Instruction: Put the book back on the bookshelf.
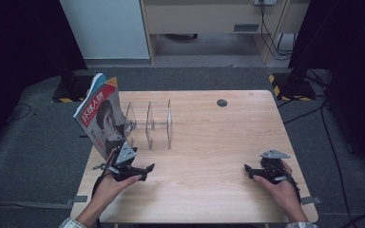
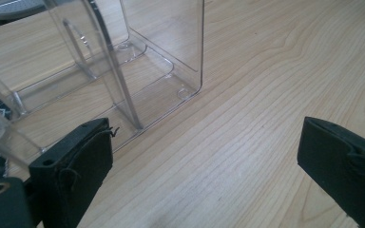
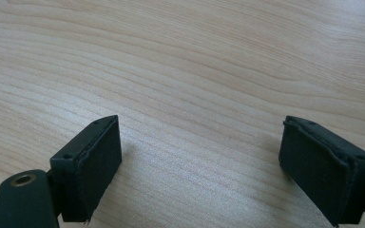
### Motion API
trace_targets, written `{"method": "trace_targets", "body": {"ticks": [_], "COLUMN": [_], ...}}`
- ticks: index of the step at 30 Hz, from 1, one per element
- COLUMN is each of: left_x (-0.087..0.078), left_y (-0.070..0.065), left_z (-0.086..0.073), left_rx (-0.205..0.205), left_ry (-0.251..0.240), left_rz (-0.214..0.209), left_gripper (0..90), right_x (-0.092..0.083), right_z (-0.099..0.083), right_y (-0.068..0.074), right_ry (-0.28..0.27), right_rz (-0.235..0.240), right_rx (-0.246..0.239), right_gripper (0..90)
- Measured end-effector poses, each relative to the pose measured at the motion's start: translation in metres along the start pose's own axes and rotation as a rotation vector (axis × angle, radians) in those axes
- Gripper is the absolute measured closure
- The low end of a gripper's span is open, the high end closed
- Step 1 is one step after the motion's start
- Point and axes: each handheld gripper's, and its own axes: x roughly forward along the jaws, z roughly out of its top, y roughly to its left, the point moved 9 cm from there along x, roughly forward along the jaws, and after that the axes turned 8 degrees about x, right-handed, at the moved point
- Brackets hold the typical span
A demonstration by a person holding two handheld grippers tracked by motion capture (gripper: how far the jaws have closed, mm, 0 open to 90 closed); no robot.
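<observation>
High view: magazine (image 1: pixel 100 116) leaning upright at left end of clear acrylic rack (image 1: pixel 149 124), far-left on wooden surface (image 1: pixel 209 180). Left tool (image 1: pixel 132 172) nearer, just before rack, jaws spread, empty. Right tool (image 1: pixel 259 173) well apart, jaws spread, empty.

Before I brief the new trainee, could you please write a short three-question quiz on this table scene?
1. True or false: the left gripper is open.
2. Where do the magazines stand in the clear rack: A) its left end, B) its right end?
3. What lies between the jaws of the right gripper?

Key: 1 true. 2 A. 3 Nothing but bare wooden table.
</observation>
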Motion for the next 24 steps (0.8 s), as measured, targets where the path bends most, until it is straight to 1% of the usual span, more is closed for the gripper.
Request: {"method": "trace_targets", "body": {"ticks": [2,5,15,22,24], "left_x": [0.003,0.006,0.019,0.028,0.03], "left_y": [-0.001,-0.003,-0.014,-0.019,-0.021], "left_z": [0.003,0.01,0.025,0.033,0.036], "left_rx": [0.003,-0.009,0.013,0.007,0.014], "left_ry": [-0.003,-0.016,-0.018,-0.028,-0.026], "left_rz": [-0.007,-0.014,-0.04,-0.048,-0.053], "left_gripper": [4.0,4.1,4.0,4.0,4.0], "right_x": [0.0,0.0,0.0,0.0,-0.001], "right_z": [0.0,0.0,0.0,0.0,-0.001], "right_y": [0.0,0.0,0.0,0.001,0.0], "right_ry": [0.0,0.003,0.004,0.004,0.004], "right_rz": [0.001,0.002,0.002,0.002,0.002], "right_rx": [0.001,-0.002,0.0,0.001,-0.002], "right_gripper": [14.4,14.4,14.4,14.4,14.4]}}
